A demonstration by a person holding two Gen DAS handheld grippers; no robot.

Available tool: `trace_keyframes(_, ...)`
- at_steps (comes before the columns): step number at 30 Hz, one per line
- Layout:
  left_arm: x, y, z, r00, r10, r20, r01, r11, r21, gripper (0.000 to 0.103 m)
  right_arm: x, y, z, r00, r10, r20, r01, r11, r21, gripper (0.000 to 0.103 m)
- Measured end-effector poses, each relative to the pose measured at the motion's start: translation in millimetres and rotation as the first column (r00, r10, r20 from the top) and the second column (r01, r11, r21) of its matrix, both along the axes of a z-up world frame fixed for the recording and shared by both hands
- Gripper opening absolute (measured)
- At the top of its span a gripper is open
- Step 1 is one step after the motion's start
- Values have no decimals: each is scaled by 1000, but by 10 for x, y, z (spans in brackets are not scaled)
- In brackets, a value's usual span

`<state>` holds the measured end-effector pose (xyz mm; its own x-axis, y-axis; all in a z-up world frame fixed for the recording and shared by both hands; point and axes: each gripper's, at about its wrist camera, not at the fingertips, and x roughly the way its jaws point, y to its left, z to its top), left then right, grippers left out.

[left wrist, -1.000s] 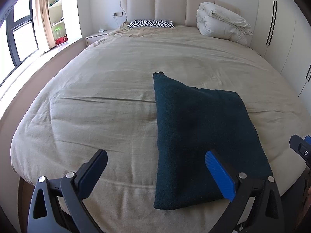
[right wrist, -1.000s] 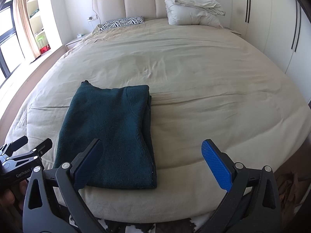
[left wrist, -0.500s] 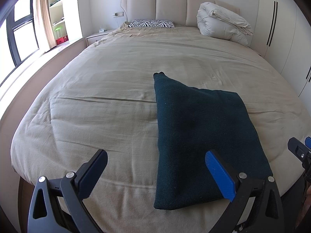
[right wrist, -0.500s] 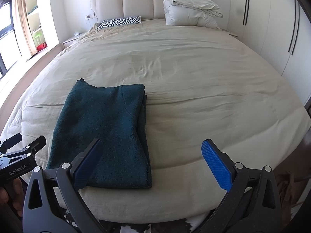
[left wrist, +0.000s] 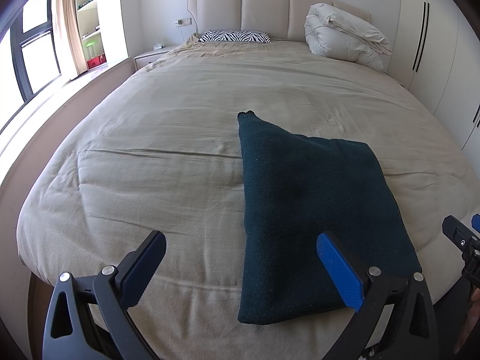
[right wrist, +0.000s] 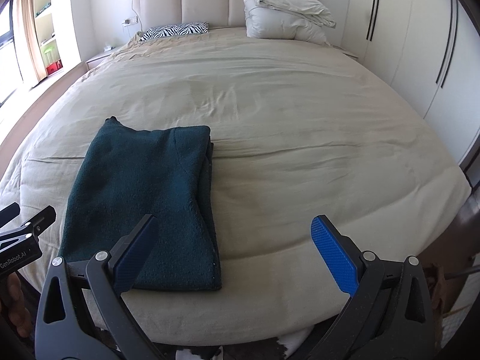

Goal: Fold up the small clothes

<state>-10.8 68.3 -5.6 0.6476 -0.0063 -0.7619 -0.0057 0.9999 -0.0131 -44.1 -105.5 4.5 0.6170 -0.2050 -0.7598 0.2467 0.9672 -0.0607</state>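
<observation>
Right wrist view: one folded dark-green garment [right wrist: 144, 207] lies on the beige bed [right wrist: 285, 120]; two grippers, right [right wrist: 237, 253] and left [left wrist: 241, 265], spread wide, empty, near its foot edge.

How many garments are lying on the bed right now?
1: a folded dark teal knit sweater near the foot edge of the beige bed. Only a zebra-print pillow and a rolled white duvet sit by the headboard.

Home bedroom | wide bed [right wrist: 285, 126] under a beige cover, padded headboard [right wrist: 225, 0] behind | zebra-print pillow [left wrist: 234, 36] and bundled white duvet [right wrist: 285, 15] lay at its head | built-in wardrobes [right wrist: 420, 45] lined one wall | curtained window [left wrist: 33, 45] and shelves [left wrist: 88, 15] stood opposite
</observation>
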Motion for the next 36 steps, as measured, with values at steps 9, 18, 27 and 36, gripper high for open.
trace_keyframes(9, -1, 1, -1, 1000, 0, -3, 0, 1000, -2, 103, 6, 4, -15, 1000, 0, -4, 0, 1000, 2, 103)
trace_keyframes(18, -5, 4, -7, 1000, 0, -4, 0, 1000, -2, 103, 4, 16, -31, 1000, 0, -7, 0, 1000, 2, 103)
trace_keyframes(27, -3, 3, -5, 1000, 1, -4, -1, 1000, -2, 103, -1, 28, -38, 1000, -1, -8, 1, 1000, 1, 103)
trace_keyframes(36, -7, 12, -24, 1000, 1, -7, -1, 1000, -4, 103, -9, 39, -69, 1000, 3, -10, -3, 1000, 1, 103)
